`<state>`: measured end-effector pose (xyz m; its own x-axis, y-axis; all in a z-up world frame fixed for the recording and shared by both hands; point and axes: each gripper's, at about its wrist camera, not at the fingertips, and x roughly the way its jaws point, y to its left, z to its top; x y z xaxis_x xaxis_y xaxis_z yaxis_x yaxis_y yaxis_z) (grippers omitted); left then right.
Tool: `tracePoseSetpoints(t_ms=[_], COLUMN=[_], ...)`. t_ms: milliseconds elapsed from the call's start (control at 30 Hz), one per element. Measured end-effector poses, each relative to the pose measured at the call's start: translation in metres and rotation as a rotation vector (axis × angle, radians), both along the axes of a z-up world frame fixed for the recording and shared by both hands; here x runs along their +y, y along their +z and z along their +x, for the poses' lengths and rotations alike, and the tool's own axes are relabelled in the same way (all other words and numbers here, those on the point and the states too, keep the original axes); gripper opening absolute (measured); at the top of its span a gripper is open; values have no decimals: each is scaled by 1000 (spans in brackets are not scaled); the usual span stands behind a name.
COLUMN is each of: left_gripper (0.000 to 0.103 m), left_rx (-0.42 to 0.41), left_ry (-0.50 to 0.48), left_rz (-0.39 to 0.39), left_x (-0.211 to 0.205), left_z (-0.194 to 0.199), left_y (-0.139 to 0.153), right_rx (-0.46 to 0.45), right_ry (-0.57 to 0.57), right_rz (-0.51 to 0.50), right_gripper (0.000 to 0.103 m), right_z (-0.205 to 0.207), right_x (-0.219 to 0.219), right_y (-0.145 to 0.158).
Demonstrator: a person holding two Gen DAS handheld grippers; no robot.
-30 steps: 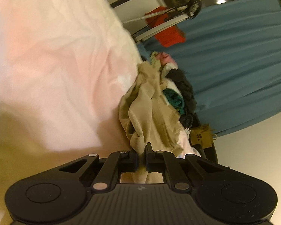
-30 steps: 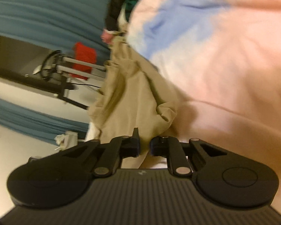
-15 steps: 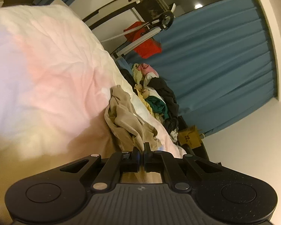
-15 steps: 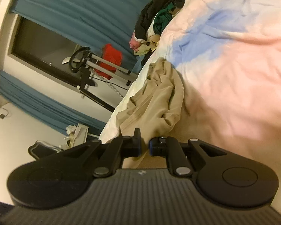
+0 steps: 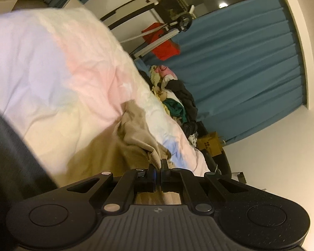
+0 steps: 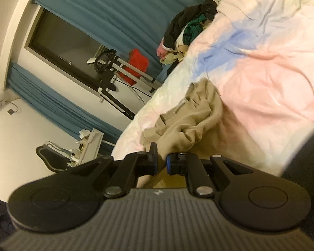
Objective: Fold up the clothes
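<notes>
Each hand-held gripper, left [image 5: 158, 165] and right [image 6: 161, 156], is clenched nearly closed on the beige garment [image 6: 190, 121]

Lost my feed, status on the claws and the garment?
Left claw shut on the beige garment. Right claw shut on it too. Garment bunched on the bedspread. Nothing in the way.

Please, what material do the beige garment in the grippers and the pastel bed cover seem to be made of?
Beige garment: probably soft knit or fleece, matte; it bunches in thick rounded folds, with a ribbed edge near the left gripper.
Pastel bed cover: likely thin woven cotton, matte; fine sharp creases over a puffy filling. Neither is certain from the look alone.
</notes>
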<state>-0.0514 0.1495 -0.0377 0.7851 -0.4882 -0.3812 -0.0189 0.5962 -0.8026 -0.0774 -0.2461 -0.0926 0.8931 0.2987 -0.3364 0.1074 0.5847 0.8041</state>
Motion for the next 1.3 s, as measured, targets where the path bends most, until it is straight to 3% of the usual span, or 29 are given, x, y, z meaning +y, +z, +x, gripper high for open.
tracePoseSetpoints(t_ms=[267,533,633,733,833,867,900,933,967,1000,1100,1200,1300], left_gripper=[4,4,4,4,5,8,20,29,51,65,82,87,88], left_rx=[64,103,128,144,100,85,70,51,32,5,-77,-142,-132], left_ry=[-29,11,7,-10,-47,-65,-82,-101,-120,-131,-160,-187,-223], left_rz=[149,309,359,358,391,409,426,441,456,479,550,621,669], left_x=[-41,-76,-85,-84,-84,-86,-88,-90,-92,-94,-97,-103,-113], left_z=[136,253,283,296,289,286,283,278,272,265,243,225,228], left_y=[12,-13,-31,-40,-35,-32,-30,-26,-23,-20,-12,-8,-21], right_rx=[86,213,233,221,195,185,173,160,147,134,98,91,50], right_ry=[-44,-83,-57,-11,37,53,64,73,82,91,74,104,153], right_rz=[-7,-48,-78,-132,-158,-165,-175,-186,-196,-207,-283,-388,-472], right_gripper=[13,13,13,14,16,22,28,50,74,80,83,84,77], right_z=[131,256,282,292,287,283,277,269,262,255,230,221,231], right_x=[-13,-25,-25,-24,-26,-27,-27,-26,-25,-24,-12,3,13], right_y=[8,-25,-39,-45,-47,-47,-44,-41,-37,-33,-22,-17,-21])
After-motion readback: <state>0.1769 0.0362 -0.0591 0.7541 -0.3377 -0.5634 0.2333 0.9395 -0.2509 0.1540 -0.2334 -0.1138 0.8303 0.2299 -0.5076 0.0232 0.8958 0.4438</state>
